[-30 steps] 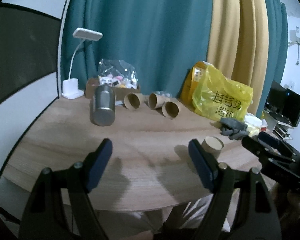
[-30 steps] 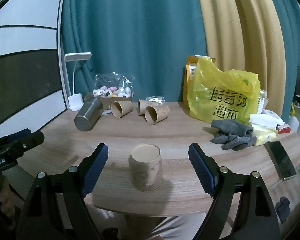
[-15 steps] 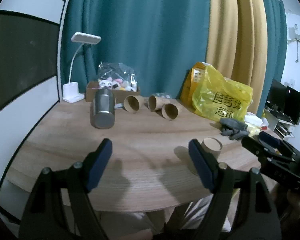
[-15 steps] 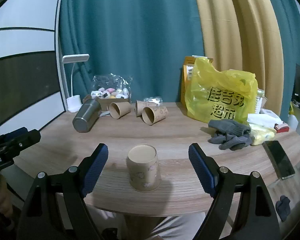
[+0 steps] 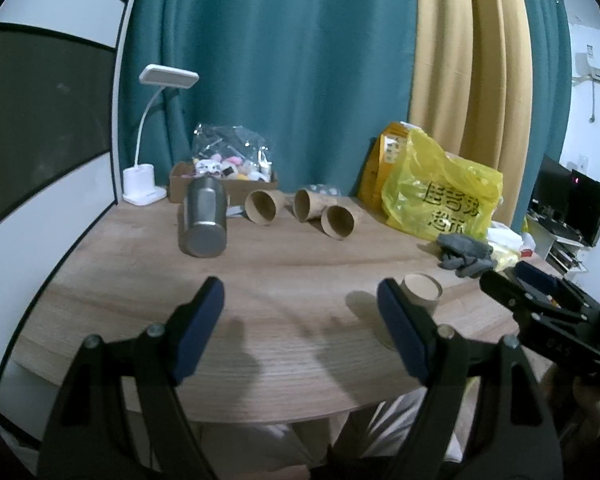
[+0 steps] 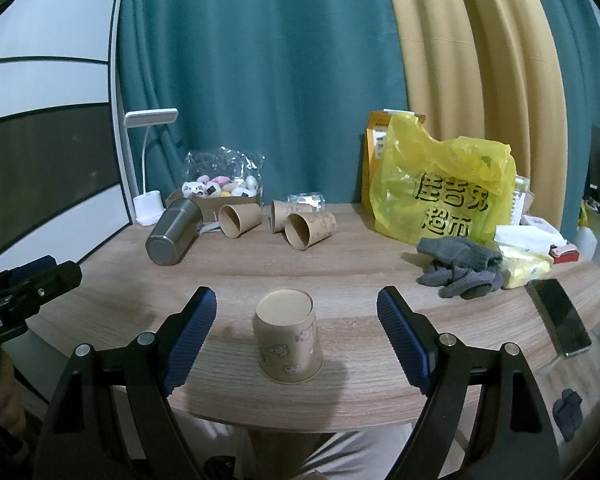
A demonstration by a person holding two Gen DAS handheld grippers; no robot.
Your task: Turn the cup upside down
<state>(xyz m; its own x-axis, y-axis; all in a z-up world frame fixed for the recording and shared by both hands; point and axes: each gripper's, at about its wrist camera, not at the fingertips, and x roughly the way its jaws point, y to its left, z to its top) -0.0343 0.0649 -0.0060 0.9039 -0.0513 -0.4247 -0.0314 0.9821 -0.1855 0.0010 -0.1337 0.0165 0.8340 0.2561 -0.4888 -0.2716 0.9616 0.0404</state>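
The brown printed paper cup point(image 6: 288, 338) stands centred just ahead of the right gripper point(image 6: 296, 336), fingers wide, empty; left gripper point(image 5: 300, 330) likewise open, farther off.

both grippers backed slightly; cup point(image 6: 288, 340) unchanged.

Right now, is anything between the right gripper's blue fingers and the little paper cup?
No. In the right wrist view, only bare wooden table lies between the right gripper and the paper cup.
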